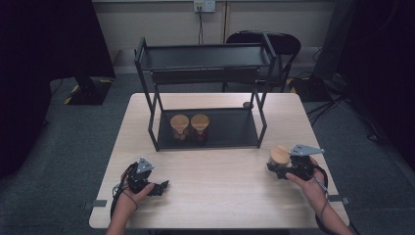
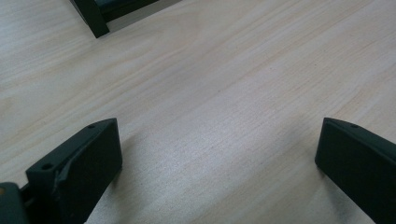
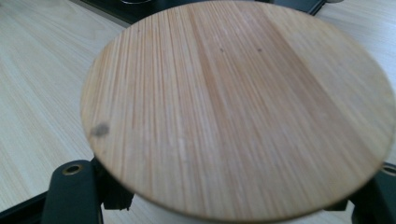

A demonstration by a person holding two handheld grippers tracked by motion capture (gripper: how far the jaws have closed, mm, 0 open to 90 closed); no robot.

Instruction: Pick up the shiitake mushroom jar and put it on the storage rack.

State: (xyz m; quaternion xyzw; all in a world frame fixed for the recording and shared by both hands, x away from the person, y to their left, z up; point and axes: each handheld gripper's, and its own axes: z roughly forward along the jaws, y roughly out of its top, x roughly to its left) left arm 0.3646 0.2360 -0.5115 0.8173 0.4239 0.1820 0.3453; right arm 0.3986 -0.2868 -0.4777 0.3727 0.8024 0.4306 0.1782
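Black rack, dark chair, wall socket.

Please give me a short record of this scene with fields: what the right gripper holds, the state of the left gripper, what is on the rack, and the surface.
right gripper: shut on jar with a wooden lid, above the table's right part
left gripper: open, nothing between its fingers, low over the table near the front left
rack: black, two shelves, at the table's far side
lower shelf: two jars with wooden lids, side by side
surface: light wooden table
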